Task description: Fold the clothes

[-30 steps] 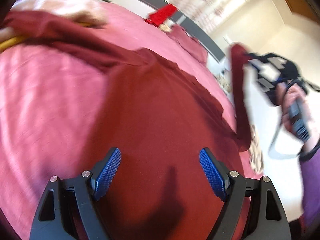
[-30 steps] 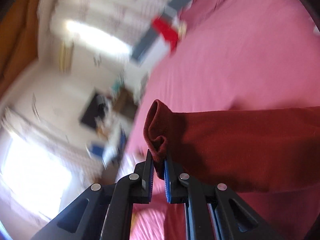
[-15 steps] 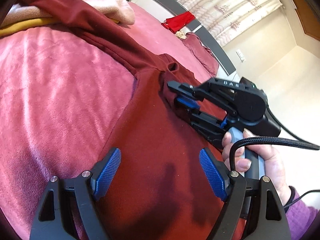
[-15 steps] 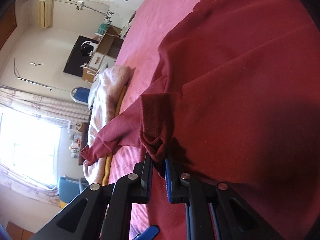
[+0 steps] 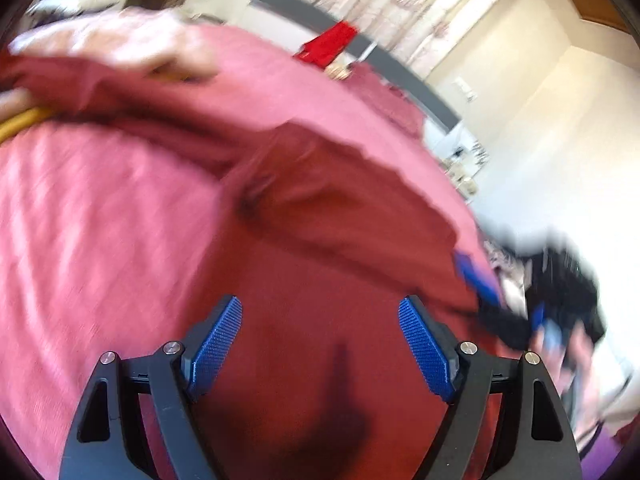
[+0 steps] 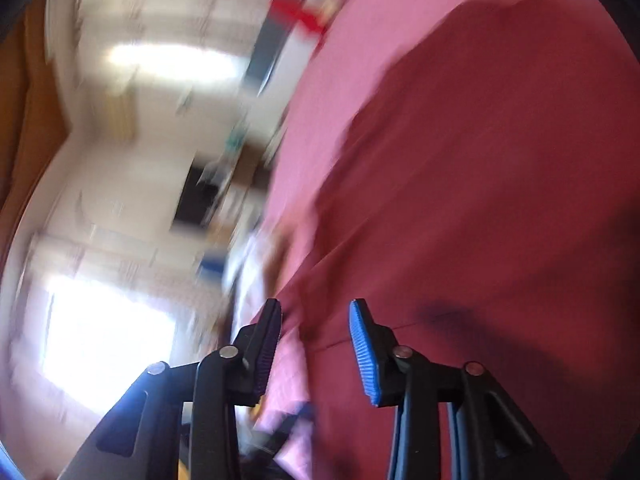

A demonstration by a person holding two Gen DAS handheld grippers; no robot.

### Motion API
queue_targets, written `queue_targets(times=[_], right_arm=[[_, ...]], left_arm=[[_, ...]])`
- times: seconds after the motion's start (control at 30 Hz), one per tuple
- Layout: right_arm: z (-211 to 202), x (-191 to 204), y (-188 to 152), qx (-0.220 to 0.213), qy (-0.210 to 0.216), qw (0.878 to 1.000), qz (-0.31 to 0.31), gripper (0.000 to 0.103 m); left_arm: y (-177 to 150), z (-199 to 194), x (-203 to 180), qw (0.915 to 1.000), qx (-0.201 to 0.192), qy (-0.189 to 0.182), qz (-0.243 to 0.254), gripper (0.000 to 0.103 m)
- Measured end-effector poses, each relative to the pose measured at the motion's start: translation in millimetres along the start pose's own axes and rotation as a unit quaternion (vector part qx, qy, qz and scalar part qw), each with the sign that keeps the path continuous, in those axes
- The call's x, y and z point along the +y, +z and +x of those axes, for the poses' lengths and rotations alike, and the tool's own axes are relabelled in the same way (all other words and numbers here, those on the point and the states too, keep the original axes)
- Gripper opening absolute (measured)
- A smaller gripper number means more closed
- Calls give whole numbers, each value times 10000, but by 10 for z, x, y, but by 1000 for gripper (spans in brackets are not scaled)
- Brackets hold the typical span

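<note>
- Step, as I'm reading it: sleeve fold on the maroon top [image 5: 340, 280]. R tongs [image 6: 316, 316] are opening, jaws apart w/ nothing pinched btwn them; the top is lying just ahead & to their right, spreading over the pink bed [image 5: 100, 220].
- L tongs [image 5: 320, 340] are standing wide apart, empty, hovering over the top's body; cloth is lying under & ahead of them, one sleeve is trailing off up-left toward a blurry pile.
- R tongs are also showing in L view, low right, too blurred to read the jaws there.
- Next, prob: both tongs are needing a fresh pinch, likely hem or side edge, for the next fold.
- Count: 2 tongs, 1 maroon top, 1 bed, 1 red item [image 5: 330, 42] far ahead of L tongs.
</note>
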State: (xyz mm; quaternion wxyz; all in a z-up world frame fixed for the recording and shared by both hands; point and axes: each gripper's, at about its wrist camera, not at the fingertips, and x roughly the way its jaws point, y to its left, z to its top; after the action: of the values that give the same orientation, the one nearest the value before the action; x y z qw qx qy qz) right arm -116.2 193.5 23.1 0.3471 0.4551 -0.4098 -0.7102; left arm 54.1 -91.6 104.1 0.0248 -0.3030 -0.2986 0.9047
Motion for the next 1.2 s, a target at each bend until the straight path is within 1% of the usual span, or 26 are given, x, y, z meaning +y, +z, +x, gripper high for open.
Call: queue_targets(times=[0.07, 0.1, 0.13, 0.2, 0.27, 0.3, 0.37, 0.4, 0.47, 0.53, 0.6, 0.67, 0.7, 0.8, 0.87, 0.9, 1.0, 1.07, 1.17, 1.2], right_arm=[[-465, -364, 136, -528, -339, 9965, 556, 39], [-619, -534, 182, -628, -364, 9940, 823, 39], [-717, -699, 212, -704, -301, 9906, 1130, 39], [-803, -987, 262, -855, 101, 9813, 1721, 39], [-779, -1145, 330, -967, 633, 9699, 2143, 38], [-810, -1214, 377, -1091, 812, 9625, 2347, 38], [-728, -1310, 457, -1294, 1126, 9483, 2670, 38], [-731, -1341, 500, -1389, 1178, 9411, 2850, 38], [-836, -1400, 598, -1811, 1493, 9188, 3173, 40], [-954, -1341, 692, -2324, 1192, 9165, 3030, 40], [-1237, -1343, 834, -2755, 770, 9197, 2689, 39], [-1263, -1371, 882, -2536, 616, 9267, 2706, 38], [-1289, -1386, 869, -2497, 606, 9277, 2708, 37], [-1274, -1344, 811, -2154, 875, 9391, 2531, 37], [-1393, -1360, 770, -1975, 861, 9430, 2538, 38], [-1445, -1348, 737, -1899, 749, 9463, 2507, 38], [-1702, -1295, 670, -2143, 167, 9459, 2432, 41], [-1828, -1177, 719, -2421, 279, 9430, 2268, 41], [-1608, -929, 1141, -2013, 437, 9609, 1848, 41], [-1493, -867, 1289, -1771, 445, 9680, 1724, 41]], left_arm=[[202, 193, -156, 9993, -156, 76, 331, 82], [300, 293, -231, 9984, -235, 130, 503, 82], [395, 401, -295, 9965, -338, 284, 715, 82], [527, 629, -326, 9913, -386, 683, 1054, 82], [646, 857, -338, 9842, -388, 1072, 1358, 82], [667, 970, -299, 9820, -269, 1223, 1413, 82], [663, 1196, -165, 9791, 116, 1470, 1403, 82], [647, 1240, -127, 9784, 168, 1513, 1397, 82], [600, 1239, -86, 9789, 95, 1499, 1388, 82], [580, 1234, -62, 9799, 75, 1443, 1376, 83], [565, 1228, -42, 9810, 67, 1378, 1363, 83], [560, 1218, -22, 9816, 67, 1347, 1352, 83], [555, 1202, -18, 9821, 71, 1323, 1341, 83], [615, 1214, -19, 9835, 63, 1266, 1294, 84], [640, 1223, -8, 9843, 60, 1224, 1269, 84], [639, 1211, -1, 9851, 57, 1186, 1246, 84], [625, 1148, 4, 9872, 81, 1092, 1156, 84], [597, 1128, -43, 9845, 220, 1200, 1260, 84], [494, 1135, -125, 9747, 382, 1447, 1660, 84], [462, 1139, -126, 9730, 391, 1483, 1724, 84]])
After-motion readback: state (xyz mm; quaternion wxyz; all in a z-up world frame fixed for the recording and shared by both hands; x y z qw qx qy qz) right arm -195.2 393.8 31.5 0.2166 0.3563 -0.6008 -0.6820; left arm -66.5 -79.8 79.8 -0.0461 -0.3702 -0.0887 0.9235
